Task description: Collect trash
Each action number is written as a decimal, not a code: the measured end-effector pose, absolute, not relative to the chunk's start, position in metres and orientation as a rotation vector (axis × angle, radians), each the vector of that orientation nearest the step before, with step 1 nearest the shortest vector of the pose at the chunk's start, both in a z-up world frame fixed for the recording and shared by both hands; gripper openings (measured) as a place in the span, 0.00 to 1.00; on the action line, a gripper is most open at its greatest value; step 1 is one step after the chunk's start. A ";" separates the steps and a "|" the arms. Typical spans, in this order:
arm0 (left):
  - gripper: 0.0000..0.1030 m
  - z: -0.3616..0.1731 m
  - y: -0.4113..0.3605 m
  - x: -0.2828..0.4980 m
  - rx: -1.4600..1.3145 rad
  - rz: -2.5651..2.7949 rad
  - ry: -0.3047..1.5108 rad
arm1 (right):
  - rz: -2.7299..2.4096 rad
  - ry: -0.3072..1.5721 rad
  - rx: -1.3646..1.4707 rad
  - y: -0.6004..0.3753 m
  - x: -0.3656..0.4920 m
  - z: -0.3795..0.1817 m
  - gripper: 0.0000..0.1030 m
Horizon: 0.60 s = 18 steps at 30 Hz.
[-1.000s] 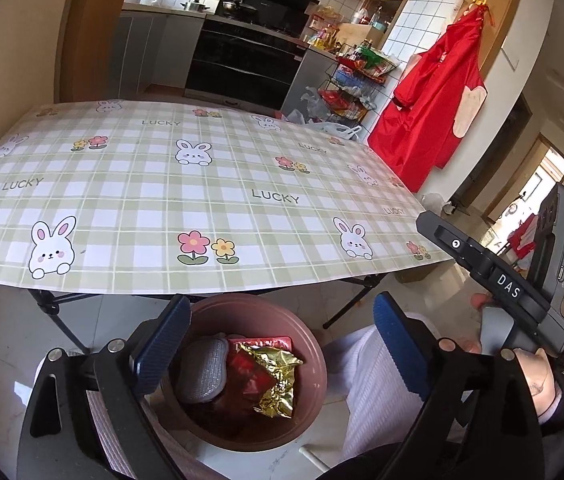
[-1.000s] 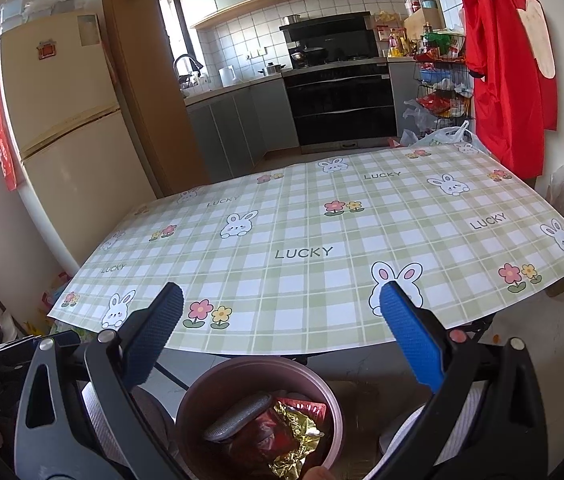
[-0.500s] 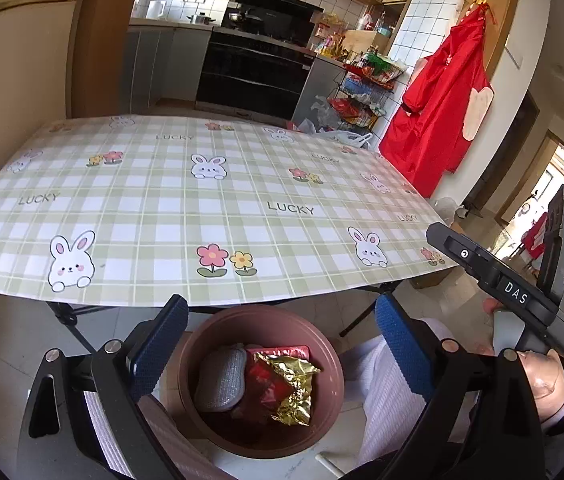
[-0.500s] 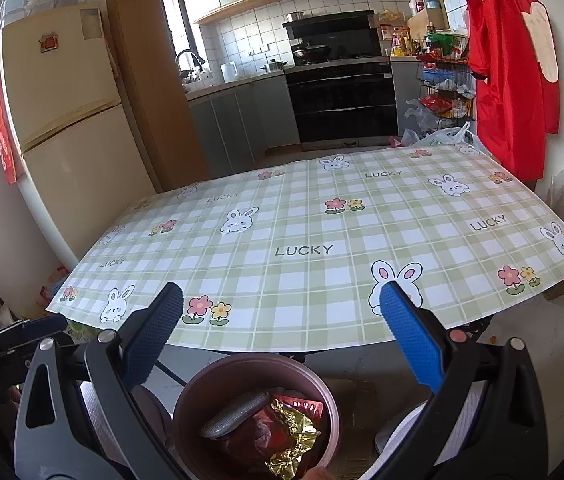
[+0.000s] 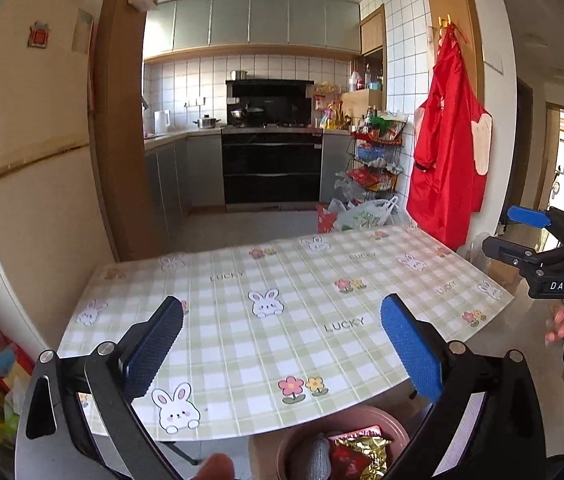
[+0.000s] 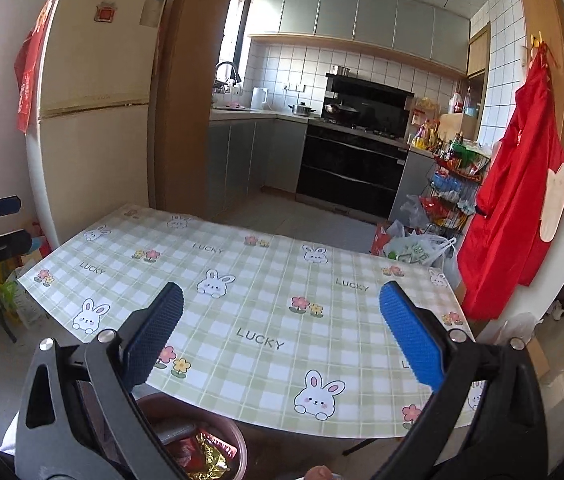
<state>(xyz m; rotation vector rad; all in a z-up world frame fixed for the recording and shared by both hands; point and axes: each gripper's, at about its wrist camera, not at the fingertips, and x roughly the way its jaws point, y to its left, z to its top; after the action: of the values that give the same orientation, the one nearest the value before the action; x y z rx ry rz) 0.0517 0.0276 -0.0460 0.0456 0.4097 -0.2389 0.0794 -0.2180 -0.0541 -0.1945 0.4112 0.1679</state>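
Currently both sets of fingers stand over the near edge of the bench (image 5: 266, 344), a folding table under a green-and-white checked cloth printed with rabbits, flowers and "LUCKY".

Left gripper (image 5: 282, 344): blue-padded fingers spread wide, jaws opening, nothing between them. Right gripper (image 6: 282, 340): fingers wide apart, empty too.

Trash sits in the round reddish-brown plastic bin (image 5: 397, 430) on the floor, tucked under the bench's near edge. Left view: lower centre-right of frame, below and behind the fingertips. Right view: lower left of frame (image 6: 238, 446). Inside it: a crumpled gold foil wrapper (image 5: 365, 454), red packaging, a grey pad-like item (image 5: 317, 460).

No loose trash visible on the cloth in either view; collecting looks nearly or fully finished, in my judgement.

Key relation: the bin lies beneath the fingers, not ahead of them, and both grippers point out across the bench. Neither hand is clearly nearer to it. Any further drop would mean tipping downward.
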 end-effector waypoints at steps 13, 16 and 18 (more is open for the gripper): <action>0.94 -0.004 0.019 0.042 0.086 -0.277 0.325 | 0.149 0.401 -0.173 -0.221 0.069 -0.032 0.94; 0.94 -0.005 0.016 0.041 0.099 -0.254 0.320 | 0.152 0.399 -0.172 -0.221 0.069 -0.032 0.94; 0.94 -0.006 0.014 0.042 0.115 -0.229 0.319 | 0.159 0.399 -0.176 -0.220 0.068 -0.031 0.94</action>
<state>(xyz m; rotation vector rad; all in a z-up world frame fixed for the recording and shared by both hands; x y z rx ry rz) 0.0418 0.0136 -0.0062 0.1153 0.3192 -0.2294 0.0681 -0.2203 -0.0315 -0.1764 0.3986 0.1592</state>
